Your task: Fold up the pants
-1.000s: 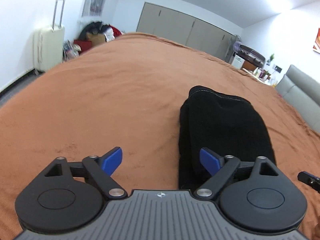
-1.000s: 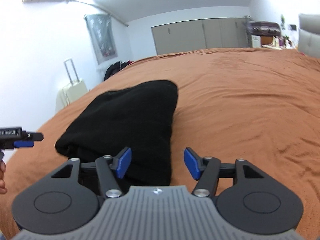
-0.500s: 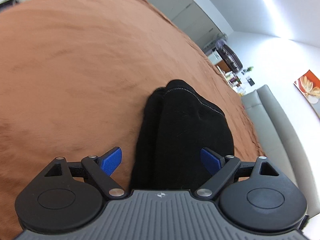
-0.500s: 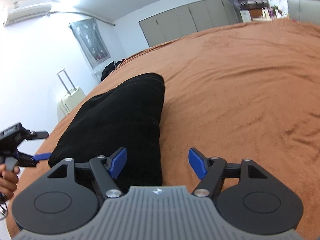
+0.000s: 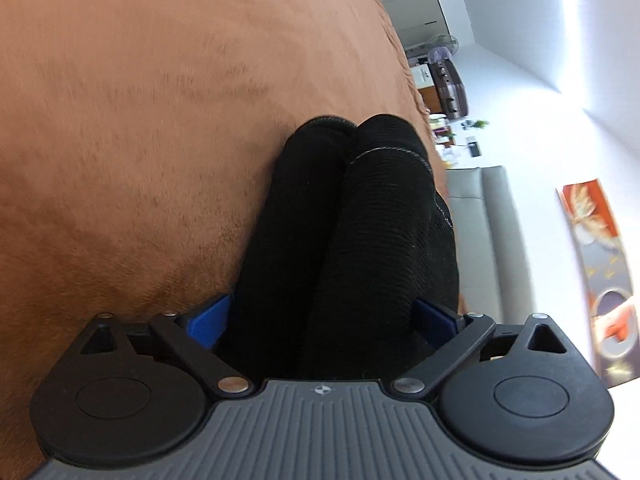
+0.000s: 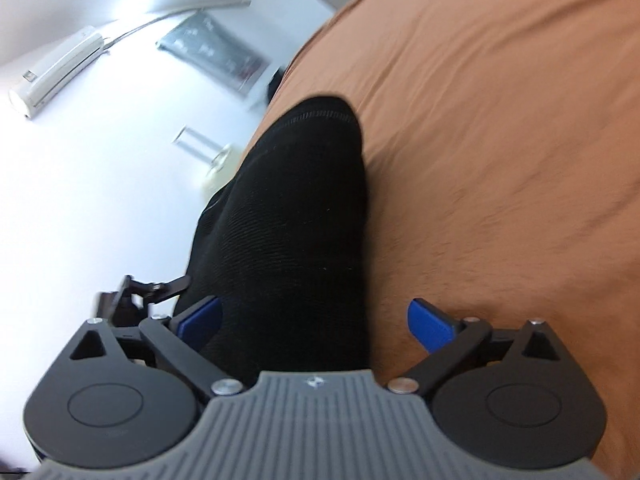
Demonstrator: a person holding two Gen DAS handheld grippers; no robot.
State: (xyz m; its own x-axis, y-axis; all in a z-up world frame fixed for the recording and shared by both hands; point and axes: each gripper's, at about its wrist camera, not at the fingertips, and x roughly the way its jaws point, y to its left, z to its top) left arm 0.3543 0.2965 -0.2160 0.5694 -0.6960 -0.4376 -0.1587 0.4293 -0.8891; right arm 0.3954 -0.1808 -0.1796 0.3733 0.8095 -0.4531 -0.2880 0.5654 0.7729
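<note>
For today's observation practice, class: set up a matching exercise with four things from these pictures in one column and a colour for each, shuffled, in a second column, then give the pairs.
Things:
1. folded knit pants
2. plush bed cover
3. flat pads on the right tongs
4. wall-mounted air conditioner

Colours:
A. white
B. black
C. rust orange
D. blue

Pairs: 1-B, 2-C, 3-D, 4-A

Black pants (image 5: 352, 240), folded into a thick bundle, lie on the bedspread.
</note>
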